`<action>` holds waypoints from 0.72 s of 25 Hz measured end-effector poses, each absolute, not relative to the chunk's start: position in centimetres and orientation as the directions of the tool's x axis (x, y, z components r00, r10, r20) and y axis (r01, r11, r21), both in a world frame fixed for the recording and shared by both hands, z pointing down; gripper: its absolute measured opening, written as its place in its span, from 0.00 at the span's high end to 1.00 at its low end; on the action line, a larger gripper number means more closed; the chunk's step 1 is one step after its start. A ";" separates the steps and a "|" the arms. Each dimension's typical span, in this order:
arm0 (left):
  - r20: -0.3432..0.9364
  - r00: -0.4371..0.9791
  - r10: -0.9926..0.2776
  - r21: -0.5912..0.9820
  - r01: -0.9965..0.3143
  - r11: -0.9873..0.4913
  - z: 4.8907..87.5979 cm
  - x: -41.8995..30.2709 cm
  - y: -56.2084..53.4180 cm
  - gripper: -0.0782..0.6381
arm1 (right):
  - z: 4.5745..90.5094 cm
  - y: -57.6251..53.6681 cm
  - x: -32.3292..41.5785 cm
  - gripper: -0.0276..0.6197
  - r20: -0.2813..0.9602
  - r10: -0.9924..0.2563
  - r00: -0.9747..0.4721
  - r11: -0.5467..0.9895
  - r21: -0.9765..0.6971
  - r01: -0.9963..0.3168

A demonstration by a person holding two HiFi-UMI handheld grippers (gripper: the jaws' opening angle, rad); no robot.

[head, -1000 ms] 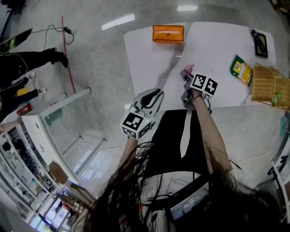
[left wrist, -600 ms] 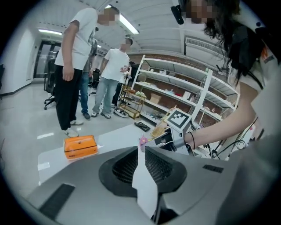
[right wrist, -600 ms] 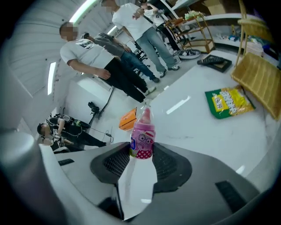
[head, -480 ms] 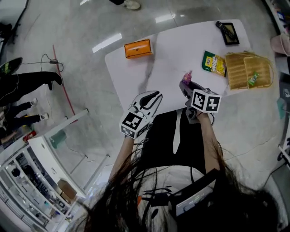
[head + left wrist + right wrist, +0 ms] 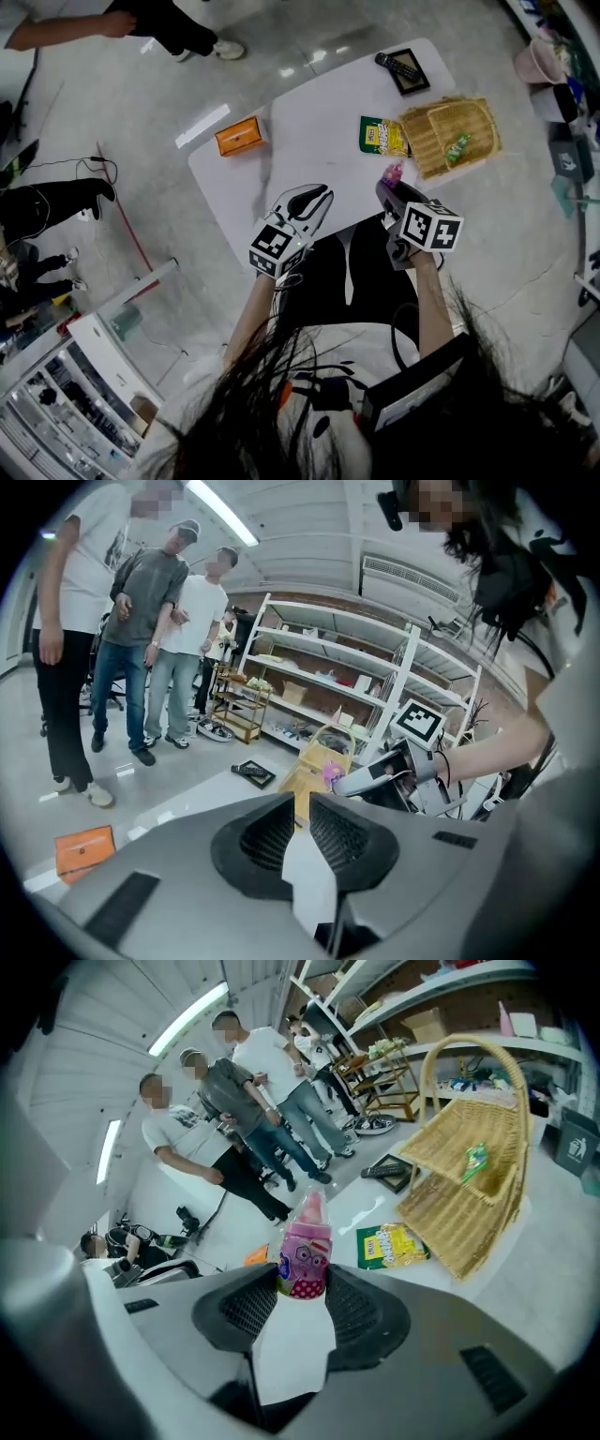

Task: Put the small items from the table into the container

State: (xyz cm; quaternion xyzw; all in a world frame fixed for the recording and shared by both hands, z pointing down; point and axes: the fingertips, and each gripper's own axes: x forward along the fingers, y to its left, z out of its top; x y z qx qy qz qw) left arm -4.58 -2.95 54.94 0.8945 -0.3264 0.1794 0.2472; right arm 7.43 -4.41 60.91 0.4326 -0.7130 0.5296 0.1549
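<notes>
R gripper (image 5: 302,1290) w/ 1 pink bottle (image 5: 304,1258) moved nearer 1 basket (image 5: 464,1194).

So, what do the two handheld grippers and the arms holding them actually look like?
The left gripper and right gripper both have light grey, wedge-shaped shells, with black ribbed pads lining the jaws. Each carries a white cube printed with black square markers. Thin black cables loop by the right wrist. The forearms are bare, and no sleeves reach them.

3 people (image 5: 150,602) stand on the glossy floor (image 5: 173,766) near white shelving (image 5: 319,667).
</notes>
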 end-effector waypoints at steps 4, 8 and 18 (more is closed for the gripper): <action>0.458 0.753 -0.473 0.336 -0.639 -0.692 53.3 -0.2 -4.7 0.83 | 58.7 -5.4 13.0 0.69 0.669 -0.513 -0.537 0.006 -0.623 -0.782; 0.449 0.775 -0.445 0.338 -0.608 -0.718 52.1 4.1 -5.7 0.83 | 56.9 -6.2 18.8 0.69 0.675 -0.547 -0.495 -0.015 -0.599 -0.800; 0.419 0.823 -0.383 0.359 -0.537 -0.763 50.5 13.7 -7.6 0.83 | 53.0 -9.8 31.6 0.69 0.670 -0.636 -0.384 -0.051 -0.532 -0.845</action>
